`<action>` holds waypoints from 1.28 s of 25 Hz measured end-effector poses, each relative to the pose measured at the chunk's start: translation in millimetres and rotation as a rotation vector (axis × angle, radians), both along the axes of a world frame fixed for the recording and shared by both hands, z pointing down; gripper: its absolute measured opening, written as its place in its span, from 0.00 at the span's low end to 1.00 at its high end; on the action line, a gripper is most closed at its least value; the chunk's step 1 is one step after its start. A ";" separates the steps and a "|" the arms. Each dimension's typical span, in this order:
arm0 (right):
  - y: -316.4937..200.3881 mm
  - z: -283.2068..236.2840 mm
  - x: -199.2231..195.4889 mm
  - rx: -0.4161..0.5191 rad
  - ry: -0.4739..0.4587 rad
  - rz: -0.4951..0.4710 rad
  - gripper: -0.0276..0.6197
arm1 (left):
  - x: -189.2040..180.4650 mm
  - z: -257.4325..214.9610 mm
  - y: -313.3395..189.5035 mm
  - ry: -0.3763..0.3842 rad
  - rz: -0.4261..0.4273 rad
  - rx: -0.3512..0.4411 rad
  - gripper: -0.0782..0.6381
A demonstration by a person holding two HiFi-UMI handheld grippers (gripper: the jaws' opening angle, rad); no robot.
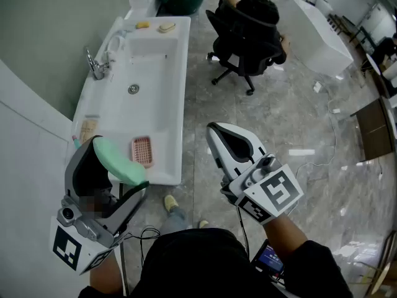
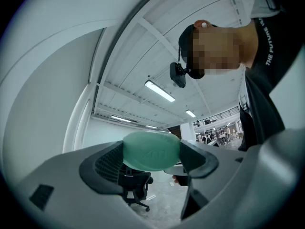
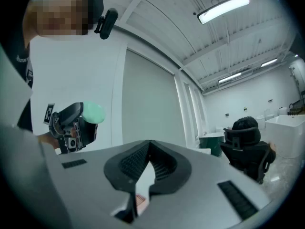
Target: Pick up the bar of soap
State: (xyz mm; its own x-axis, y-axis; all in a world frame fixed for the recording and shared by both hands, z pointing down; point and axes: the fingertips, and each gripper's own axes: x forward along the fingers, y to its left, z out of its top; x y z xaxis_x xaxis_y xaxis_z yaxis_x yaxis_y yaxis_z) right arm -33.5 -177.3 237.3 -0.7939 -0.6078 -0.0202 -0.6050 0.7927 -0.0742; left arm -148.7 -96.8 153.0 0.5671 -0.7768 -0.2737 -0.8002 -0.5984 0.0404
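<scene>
A pale green oval bar of soap (image 1: 120, 161) is held up in the air, clamped between the jaws of my left gripper (image 1: 118, 165). In the left gripper view the soap (image 2: 151, 150) fills the gap between the two black pads, tilted up toward the ceiling. My right gripper (image 1: 218, 135) is raised to the right of it, jaws pressed together with nothing in them; its pads (image 3: 159, 165) meet at the tips. From the right gripper view the left gripper with the soap (image 3: 92, 112) shows at the left.
A long white washbasin (image 1: 162, 82) with a tap (image 1: 97, 65) runs along the left wall. A pink soap dish (image 1: 142, 151) lies at its near end, two small soaps (image 1: 165, 27) at the far end. A person sits on a black office chair (image 1: 245, 42) beyond.
</scene>
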 end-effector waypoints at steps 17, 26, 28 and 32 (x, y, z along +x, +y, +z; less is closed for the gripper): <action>97.4 20.2 122.5 -0.037 -0.025 0.001 0.05 | 126.5 16.1 103.0 -0.017 -0.010 -0.033 0.64; 126.2 18.2 161.2 -0.050 -0.019 0.012 0.05 | 160.9 11.6 138.0 -0.003 -0.020 -0.052 0.64; 128.8 17.3 163.2 -0.054 -0.023 0.022 0.05 | 160.5 9.8 140.7 0.009 -0.011 -0.054 0.64; 132.9 15.8 159.7 -0.048 -0.015 0.038 0.05 | 156.6 10.2 145.3 0.018 0.007 -0.051 0.64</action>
State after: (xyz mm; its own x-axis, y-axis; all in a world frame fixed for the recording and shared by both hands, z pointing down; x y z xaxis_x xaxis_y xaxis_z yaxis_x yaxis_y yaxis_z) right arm 126.2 -44.4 253.1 -0.7697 -0.6384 -0.0025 -0.6335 0.7643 -0.1209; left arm 7.9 48.5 163.2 0.5681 -0.7862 -0.2434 -0.7949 -0.6007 0.0852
